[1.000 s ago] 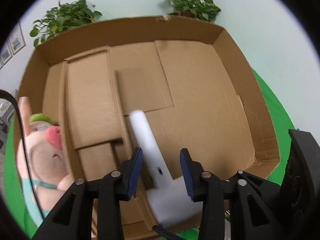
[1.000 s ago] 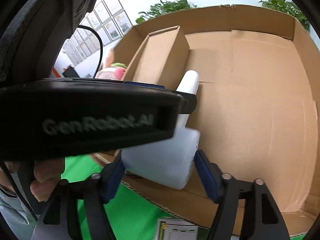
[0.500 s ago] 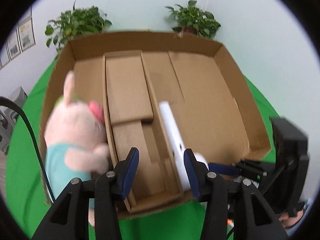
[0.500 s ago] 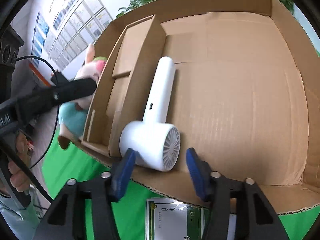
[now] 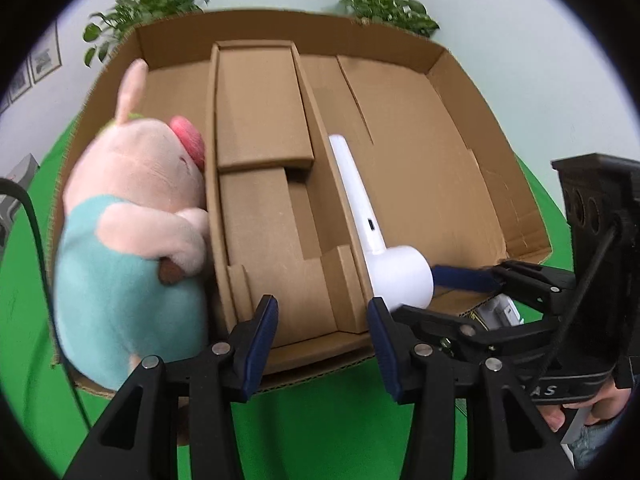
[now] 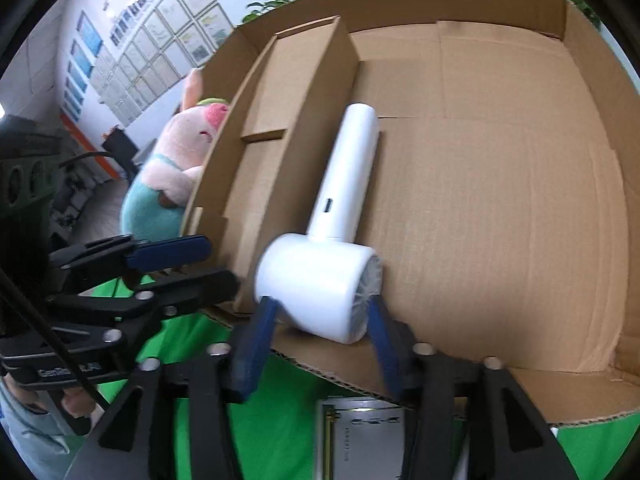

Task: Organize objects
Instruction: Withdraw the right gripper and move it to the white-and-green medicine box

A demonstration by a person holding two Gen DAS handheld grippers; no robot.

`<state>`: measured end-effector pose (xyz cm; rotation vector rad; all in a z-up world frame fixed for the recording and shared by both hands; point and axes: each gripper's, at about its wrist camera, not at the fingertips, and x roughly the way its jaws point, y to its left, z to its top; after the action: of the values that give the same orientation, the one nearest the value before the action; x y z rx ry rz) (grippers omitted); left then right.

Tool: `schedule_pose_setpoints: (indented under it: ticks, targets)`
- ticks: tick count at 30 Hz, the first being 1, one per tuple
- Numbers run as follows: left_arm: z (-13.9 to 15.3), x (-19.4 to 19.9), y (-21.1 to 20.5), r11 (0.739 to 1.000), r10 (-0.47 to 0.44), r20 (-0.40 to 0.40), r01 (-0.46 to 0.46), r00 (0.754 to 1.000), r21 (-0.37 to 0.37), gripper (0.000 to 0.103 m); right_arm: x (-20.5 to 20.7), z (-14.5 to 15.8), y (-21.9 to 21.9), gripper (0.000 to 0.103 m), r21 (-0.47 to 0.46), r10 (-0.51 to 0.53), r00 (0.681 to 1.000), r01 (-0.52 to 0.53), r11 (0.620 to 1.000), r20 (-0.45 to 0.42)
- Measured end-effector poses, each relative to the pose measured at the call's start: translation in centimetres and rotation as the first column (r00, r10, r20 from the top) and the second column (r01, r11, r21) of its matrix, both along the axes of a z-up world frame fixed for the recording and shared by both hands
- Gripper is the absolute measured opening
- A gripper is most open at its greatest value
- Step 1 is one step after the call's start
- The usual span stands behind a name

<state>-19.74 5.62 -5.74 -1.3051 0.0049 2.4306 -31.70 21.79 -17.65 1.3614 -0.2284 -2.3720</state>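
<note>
A white hair dryer (image 6: 340,216) lies on the floor of a big open cardboard box (image 6: 500,184), handle pointing away, right beside a cardboard insert (image 5: 260,120). My right gripper (image 6: 322,312) straddles the dryer's round head; its jaws are opening with the head between them. A pink pig plush in a teal shirt (image 5: 132,208) leans in the box's left compartment against the insert. My left gripper (image 5: 322,320) hovers open over the box's near edge with nothing between its fingers. In the left wrist view the dryer (image 5: 384,256) has the right gripper's blue finger (image 5: 460,276) at its head.
The box sits on a green cloth (image 5: 320,432). A printed booklet (image 6: 360,440) lies on the cloth under my right gripper. Two potted plants (image 5: 384,4) stand behind the box by the wall. A person's hand (image 5: 568,416) holds the right gripper.
The dryer went from held above the box to lying on its floor. My right gripper narrowed in front of it, then widened around its head. The left gripper drew back, and the pig came into fuller view.
</note>
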Motion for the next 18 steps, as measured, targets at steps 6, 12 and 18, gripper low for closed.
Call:
schedule_pose_setpoints:
  ticks: [6,12,18]
  targets:
    - [4.6,2.7,-1.5,0.995,0.095,-0.211,-0.085,0.973,0.056,0.051,4.1,4.0,1.4,0.103,0.109,-0.107,0.972,0.132,0.985,-0.208]
    - [8.3,7.1,-2.0,0.973,0.202,-0.539,-0.23,0.818,0.016,0.103,10.4,8.2,1.1,0.103,0.205,-0.074,0.912,0.17,0.964,-0.405]
    - [7.7,8.0,-1.5,0.969,0.191,-0.546,-0.244,0.816,-0.025,0.103,16.7,9.8,3.2,0.103,0.103,-0.06,0.904,0.115,0.988,-0.424]
